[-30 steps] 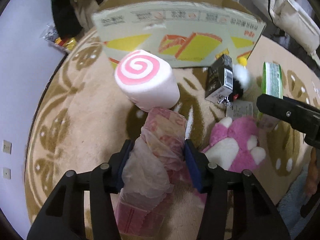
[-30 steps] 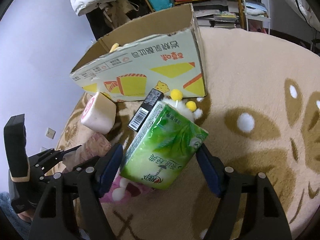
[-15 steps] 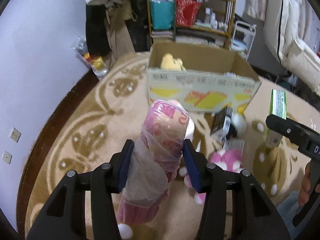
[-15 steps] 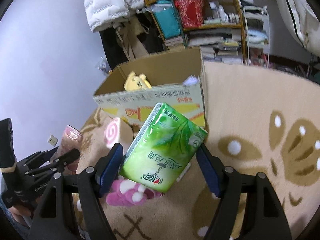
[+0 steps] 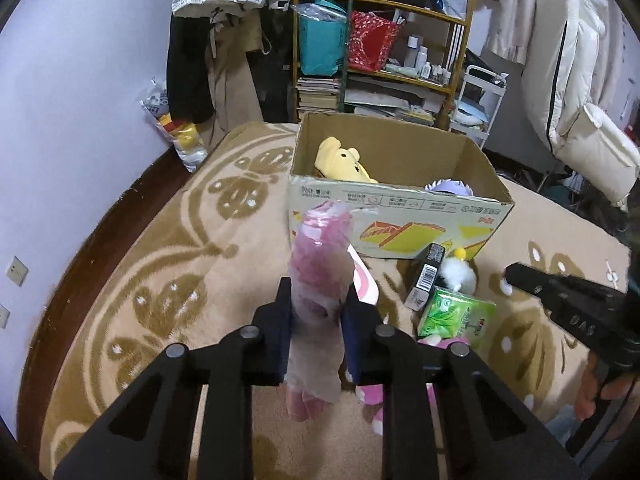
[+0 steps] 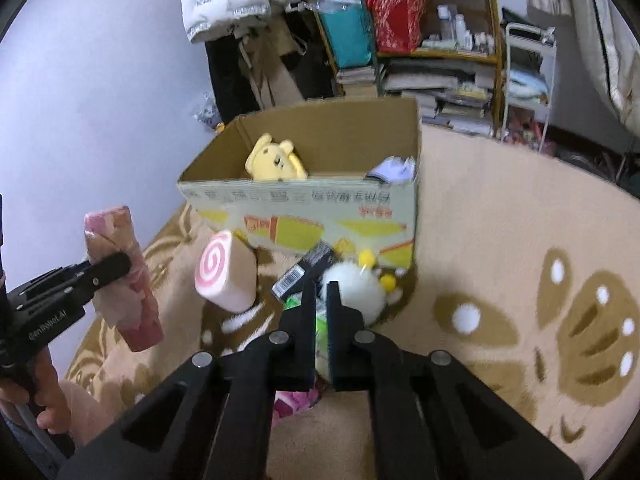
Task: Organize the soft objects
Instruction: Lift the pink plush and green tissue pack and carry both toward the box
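Left wrist view: left gripper (image 5: 316, 332) clamped on pink wrapped roll (image 5: 320, 280), lifted off rug toward cardboard box (image 5: 400, 208); right gripper (image 6: 318, 320) now closed and empty, green tissue pack (image 5: 456, 316) dropped onto rug (image 5: 160, 280), needing regrasp.

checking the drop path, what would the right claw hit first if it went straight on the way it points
Most likely the green tissue pack lying just past the shut right claw, with the white fluffy toy right behind it; depth is hard to judge.
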`<state>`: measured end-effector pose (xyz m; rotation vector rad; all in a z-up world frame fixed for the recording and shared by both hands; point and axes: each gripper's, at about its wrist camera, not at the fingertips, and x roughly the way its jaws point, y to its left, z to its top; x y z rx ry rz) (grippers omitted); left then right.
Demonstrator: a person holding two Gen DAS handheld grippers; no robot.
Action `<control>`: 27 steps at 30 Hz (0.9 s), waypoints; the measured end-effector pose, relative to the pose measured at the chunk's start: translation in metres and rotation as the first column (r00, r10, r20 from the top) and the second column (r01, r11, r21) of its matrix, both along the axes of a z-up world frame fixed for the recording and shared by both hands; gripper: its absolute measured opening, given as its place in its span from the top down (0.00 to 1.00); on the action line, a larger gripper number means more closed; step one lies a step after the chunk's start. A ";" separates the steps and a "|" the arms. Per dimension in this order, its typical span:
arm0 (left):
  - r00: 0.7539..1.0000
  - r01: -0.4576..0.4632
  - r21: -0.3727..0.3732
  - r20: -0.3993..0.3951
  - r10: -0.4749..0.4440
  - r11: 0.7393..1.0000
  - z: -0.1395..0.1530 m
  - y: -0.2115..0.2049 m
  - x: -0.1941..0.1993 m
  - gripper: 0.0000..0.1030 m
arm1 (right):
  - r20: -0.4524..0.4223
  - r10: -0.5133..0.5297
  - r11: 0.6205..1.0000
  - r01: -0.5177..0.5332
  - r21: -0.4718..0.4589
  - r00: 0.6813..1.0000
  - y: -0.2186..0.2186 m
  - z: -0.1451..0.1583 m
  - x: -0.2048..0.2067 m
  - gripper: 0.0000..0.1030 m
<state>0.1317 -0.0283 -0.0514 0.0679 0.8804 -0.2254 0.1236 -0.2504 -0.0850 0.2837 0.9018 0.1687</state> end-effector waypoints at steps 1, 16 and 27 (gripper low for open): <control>1.000 -0.001 0.003 -0.007 0.001 1.000 -0.003 0.000 0.000 0.80 | -0.015 0.007 1.000 -0.007 0.008 1.000 0.001 -0.004 0.002 0.84; 1.000 -0.008 -0.020 0.011 0.008 1.000 -0.009 0.007 -0.012 0.80 | -0.129 -0.024 0.999 0.028 0.029 0.991 0.004 -0.051 0.009 0.39; 1.000 -0.001 -0.018 0.003 0.001 1.000 -0.013 0.005 -0.014 0.80 | -0.185 -0.035 0.999 0.042 0.035 0.982 0.001 -0.070 0.013 0.29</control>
